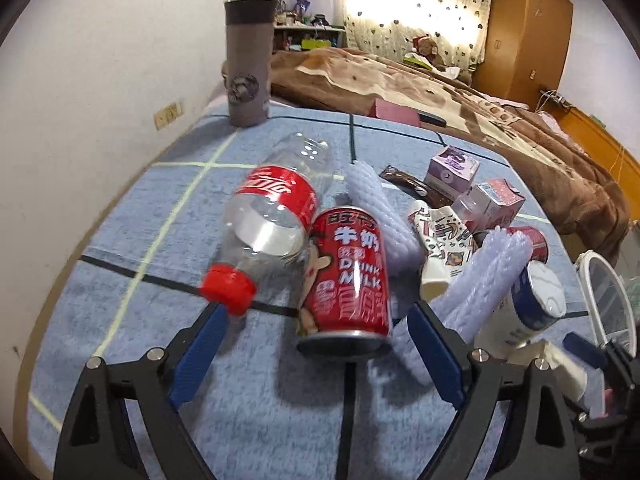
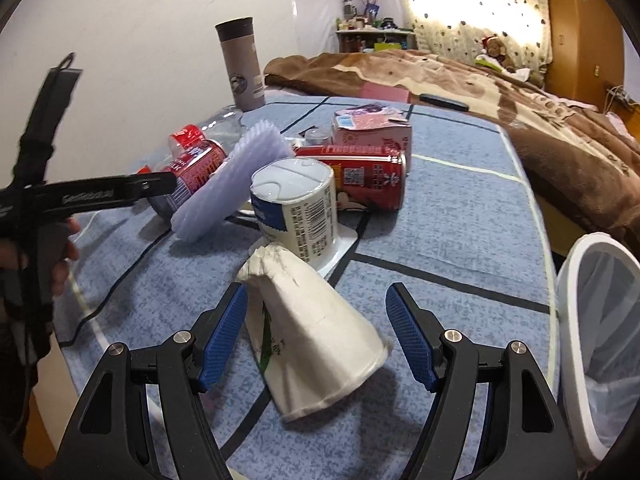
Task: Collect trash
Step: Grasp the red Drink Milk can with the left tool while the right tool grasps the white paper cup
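Note:
My left gripper (image 1: 316, 312) is open, its jaws on either side of a red milk can (image 1: 346, 276) lying on the blue mat. A clear Coca-Cola bottle (image 1: 272, 216) with a red cap lies just left of the can. My right gripper (image 2: 316, 308) is open around a crushed white paper cup (image 2: 316, 340) lying on the mat. A white yogurt cup (image 2: 298, 204), a second red can (image 2: 360, 178), a pink carton (image 2: 372, 128) and lilac foam netting (image 2: 236, 184) lie beyond it. The left gripper shows in the right wrist view (image 2: 120, 192).
A white mesh bin (image 2: 596, 340) stands at the mat's right edge. A grey tumbler (image 1: 248, 60) stands at the far left corner. More cartons (image 1: 452, 170), a patterned cup (image 1: 440, 248) and foam netting (image 1: 380, 208) crowd the middle. A brown blanket (image 1: 440, 92) covers the bed beyond.

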The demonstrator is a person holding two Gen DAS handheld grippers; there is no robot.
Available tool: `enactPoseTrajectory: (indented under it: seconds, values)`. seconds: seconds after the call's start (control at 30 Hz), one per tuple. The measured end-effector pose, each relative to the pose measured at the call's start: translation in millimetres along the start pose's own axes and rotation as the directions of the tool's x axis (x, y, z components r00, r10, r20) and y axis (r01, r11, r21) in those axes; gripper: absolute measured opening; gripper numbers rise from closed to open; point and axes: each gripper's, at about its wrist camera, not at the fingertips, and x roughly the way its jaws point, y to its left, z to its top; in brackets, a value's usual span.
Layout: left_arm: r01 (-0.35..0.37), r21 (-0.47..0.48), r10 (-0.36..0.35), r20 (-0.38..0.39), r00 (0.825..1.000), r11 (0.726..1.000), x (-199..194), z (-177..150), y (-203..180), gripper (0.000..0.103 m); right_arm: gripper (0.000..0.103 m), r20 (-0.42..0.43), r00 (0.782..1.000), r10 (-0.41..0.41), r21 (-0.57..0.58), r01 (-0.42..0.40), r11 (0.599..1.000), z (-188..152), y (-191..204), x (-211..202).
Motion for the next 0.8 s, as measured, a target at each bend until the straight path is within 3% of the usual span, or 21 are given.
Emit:
enactPoseTrajectory:
  seconds: [0.13, 0.4, 0.8]
  values:
    - [-0.020, 0.011, 0.020, -0.021, 1.000, 1.000, 11.4, 4.6, -3.1, 0.085, 0.066, -0.030, 1.000, 0.002, -0.017, -0.003, 1.000, -2.7, 2.6, 3.4]
    - [0.037, 0.021, -0.036, -0.064, 0.997, 0.999, 27.9, 10.3, -8.0, 0.062, 0.051, -0.034, 0.999, 0.031, -0.039, -0.033, 0.999, -6.8, 8.7, -1.6]
    - [0.051, 0.011, -0.050, -0.070, 0.996, 0.999, 33.9, 13.7, -7.7, 0.055, 0.028, -0.012, 0.999, 0.044, -0.001, -0.044, 0.999, -4.0, 3.5, -0.2]
